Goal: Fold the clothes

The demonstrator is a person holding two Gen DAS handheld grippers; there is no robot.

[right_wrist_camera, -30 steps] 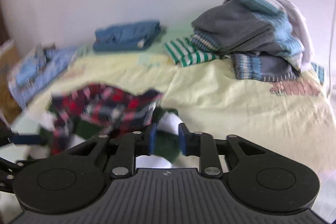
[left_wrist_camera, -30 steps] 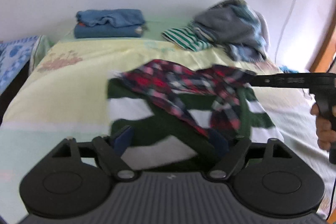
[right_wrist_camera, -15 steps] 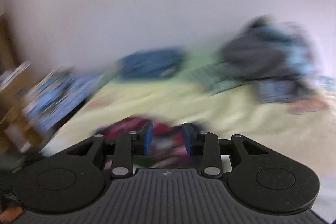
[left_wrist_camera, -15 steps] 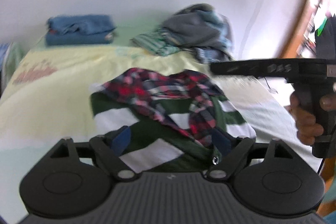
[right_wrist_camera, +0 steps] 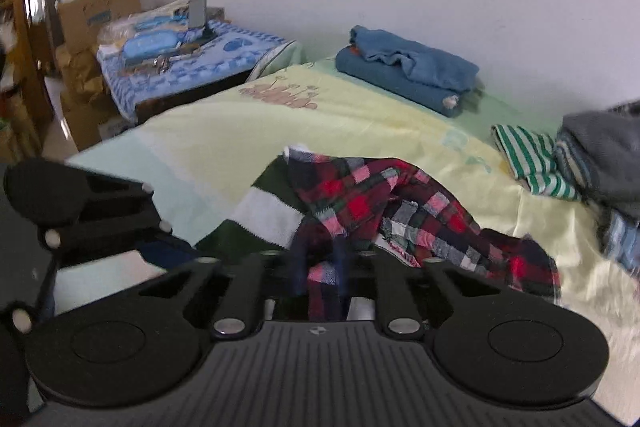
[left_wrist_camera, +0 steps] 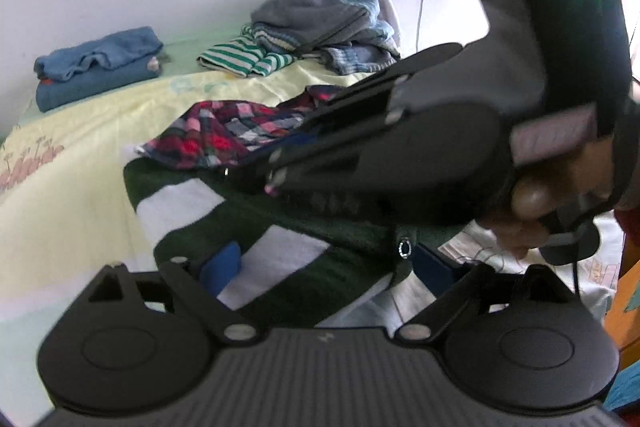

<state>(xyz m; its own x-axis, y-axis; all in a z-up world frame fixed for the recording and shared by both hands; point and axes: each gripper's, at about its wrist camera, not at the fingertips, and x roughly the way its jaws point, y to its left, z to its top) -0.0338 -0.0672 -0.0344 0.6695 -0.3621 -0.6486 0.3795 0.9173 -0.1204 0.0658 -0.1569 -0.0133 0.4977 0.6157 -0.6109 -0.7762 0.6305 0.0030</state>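
A red plaid shirt [right_wrist_camera: 360, 203] lies crumpled on top of a dark green and white striped garment [left_wrist_camera: 280, 251] on the yellow bed sheet [right_wrist_camera: 328, 123]. My right gripper [right_wrist_camera: 320, 267] has its jaws close together with a fold of the plaid shirt between them. In the left wrist view the right gripper [left_wrist_camera: 248, 173] crosses the frame from the right, held by a hand [left_wrist_camera: 532, 203], and hides part of the plaid shirt [left_wrist_camera: 224, 135]. My left gripper [left_wrist_camera: 328, 269] stands open just above the striped garment's near edge, and the left gripper [right_wrist_camera: 160, 247] also shows at the left of the right wrist view.
A folded blue stack [right_wrist_camera: 408, 71] sits at the back by the wall. A heap of grey and blue clothes [left_wrist_camera: 324, 15] and a thin green-striped top [left_wrist_camera: 240, 59] lie at the back right. A side table under a blue cloth [right_wrist_camera: 192, 59] and cardboard boxes [right_wrist_camera: 96, 7] stand left of the bed.
The right gripper swung in from the right, across the left camera's view, onto the plaid shirt and narrowed on it. The left gripper stayed open over the striped garment.
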